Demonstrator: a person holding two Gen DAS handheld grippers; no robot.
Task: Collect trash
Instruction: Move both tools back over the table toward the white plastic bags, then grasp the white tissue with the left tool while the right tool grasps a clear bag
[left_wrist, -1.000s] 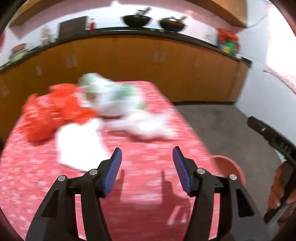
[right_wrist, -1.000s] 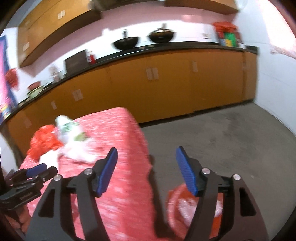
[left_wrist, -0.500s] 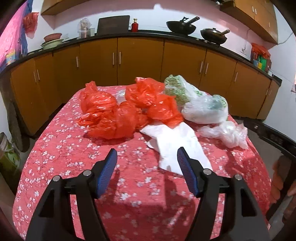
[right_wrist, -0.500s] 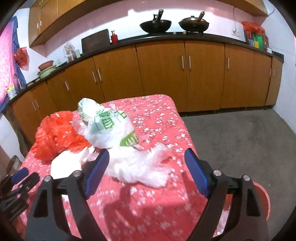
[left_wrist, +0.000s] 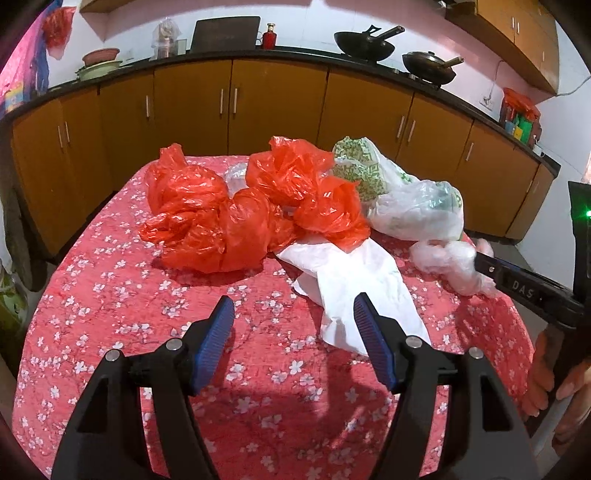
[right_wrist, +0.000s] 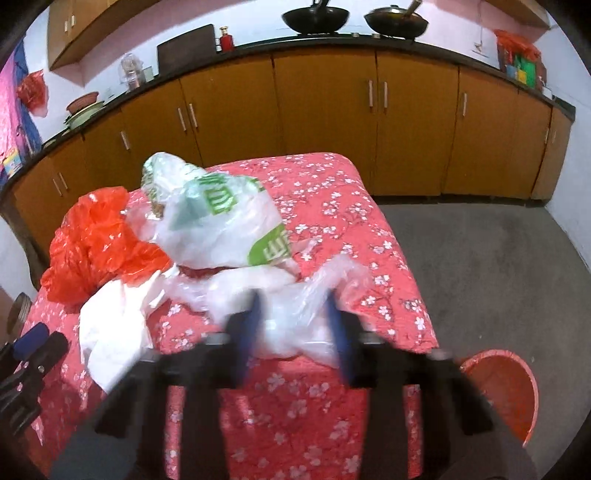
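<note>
Left tongs (left_wrist: 293, 325) are spread wide and empty, low over the flowered tabletop (left_wrist: 110, 295). Right tongs (right_wrist: 295, 325) are closing, blurred, with the clear plastic bag (right_wrist: 291, 302) between their pads. Just beyond lie white paper (left_wrist: 351, 280), the red bags (left_wrist: 229, 221) and the green-printed bag (right_wrist: 221, 221). A red bucket (right_wrist: 517, 391) stands on the floor, right of the tabletop.

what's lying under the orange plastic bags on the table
A white sheet sticks out from under the orange bags, on the floral tablecloth. How far under it reaches is hidden.
</note>
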